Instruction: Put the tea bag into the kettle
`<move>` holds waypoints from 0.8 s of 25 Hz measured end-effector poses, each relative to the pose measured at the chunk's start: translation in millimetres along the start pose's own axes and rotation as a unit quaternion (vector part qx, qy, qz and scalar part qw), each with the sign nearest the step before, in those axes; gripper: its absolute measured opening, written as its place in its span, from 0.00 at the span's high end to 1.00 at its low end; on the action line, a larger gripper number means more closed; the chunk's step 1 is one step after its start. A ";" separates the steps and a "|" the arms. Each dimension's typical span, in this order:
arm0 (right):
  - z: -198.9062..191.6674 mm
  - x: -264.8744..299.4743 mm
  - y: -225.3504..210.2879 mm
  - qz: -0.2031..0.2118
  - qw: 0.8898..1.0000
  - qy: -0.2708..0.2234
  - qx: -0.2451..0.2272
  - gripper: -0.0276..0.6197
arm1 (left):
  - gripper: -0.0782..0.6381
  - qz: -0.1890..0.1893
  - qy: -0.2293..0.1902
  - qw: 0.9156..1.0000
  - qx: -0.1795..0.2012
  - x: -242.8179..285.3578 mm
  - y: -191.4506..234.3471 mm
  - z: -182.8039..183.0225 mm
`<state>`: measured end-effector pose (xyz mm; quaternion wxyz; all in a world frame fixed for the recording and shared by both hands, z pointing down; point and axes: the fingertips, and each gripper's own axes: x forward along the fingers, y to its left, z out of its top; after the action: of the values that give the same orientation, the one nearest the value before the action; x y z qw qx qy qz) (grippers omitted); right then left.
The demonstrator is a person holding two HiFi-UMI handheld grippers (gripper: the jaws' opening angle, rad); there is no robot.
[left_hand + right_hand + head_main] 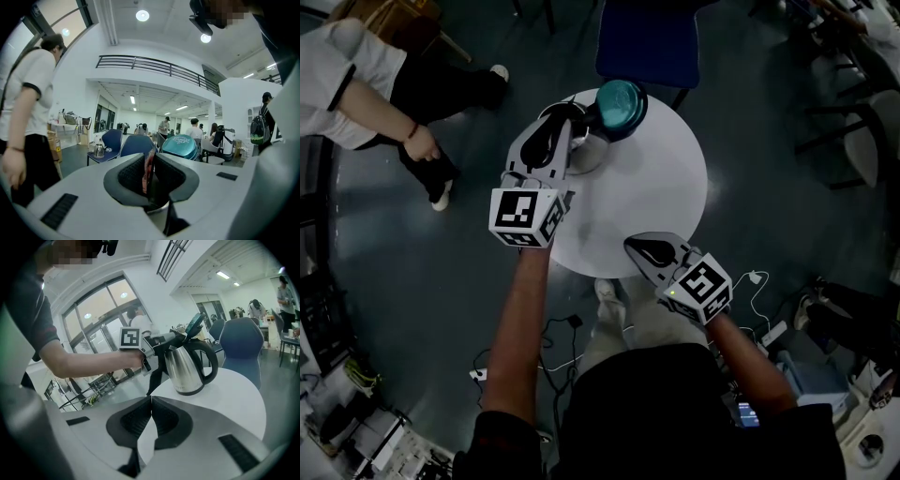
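The tea bag, a thin reddish paper packet (148,169), stands on edge between the 2 jaws of the left gripper (151,160), which pinch it by its flat sides. In the left gripper view a curved metal rim shows just below the jaws, and the teal dome lid (182,146) of the kettle stands tipped back just beyond them. From the head view the left gripper (562,129) hangs over the shiny steel kettle with the black handle (587,153), whose teal lid (620,105) is swung open on the far side. The kettle sits near the far left edge of the round white worktop (661,187).

The right gripper (632,246) is at the near edge of the worktop, well apart from the kettle. In its own view its jaws are pressed together at the tips with nothing between them (151,399), and the kettle (185,367) stands upright ahead on the worktop (234,397).

A blue chair (651,37) stands beyond the worktop. A person in a white top (347,80) is on the floor to the left.
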<state>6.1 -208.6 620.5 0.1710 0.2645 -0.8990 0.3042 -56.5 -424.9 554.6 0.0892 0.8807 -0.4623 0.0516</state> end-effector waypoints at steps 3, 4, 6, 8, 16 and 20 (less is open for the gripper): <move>-1.8 3.7 -1.4 0.000 1.000 0.001 0.000 0.93 | 0.76 0.001 0.008 1.000 -0.002 1.3 3.4 -6.3; -2.7 4.9 -2.1 0.001 1.000 0.002 0.000 0.93 | 0.76 0.002 0.010 1.000 -0.002 1.7 4.7 -8.3; -4.0 5.4 -2.3 0.001 1.000 0.003 0.000 0.93 | 0.76 0.003 0.012 1.000 0.000 0.7 5.3 -8.0; -4.9 4.4 -0.4 0.001 1.000 0.004 0.000 0.93 | 0.76 0.004 0.010 1.000 0.007 -2.8 3.9 -1.4; -5.6 8.7 2.8 0.005 1.000 0.006 0.001 0.93 | 0.77 0.002 0.012 0.999 0.036 -5.4 -0.8 19.0; -5.8 10.0 3.6 0.007 1.000 0.007 0.002 0.93 | 0.85 0.005 0.019 0.999 0.040 -5.2 0.6 17.9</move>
<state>-3.2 -206.2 628.0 0.1744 0.2565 -0.8992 0.3087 -59.8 -424.7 536.3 0.0622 0.8803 -0.4623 0.0868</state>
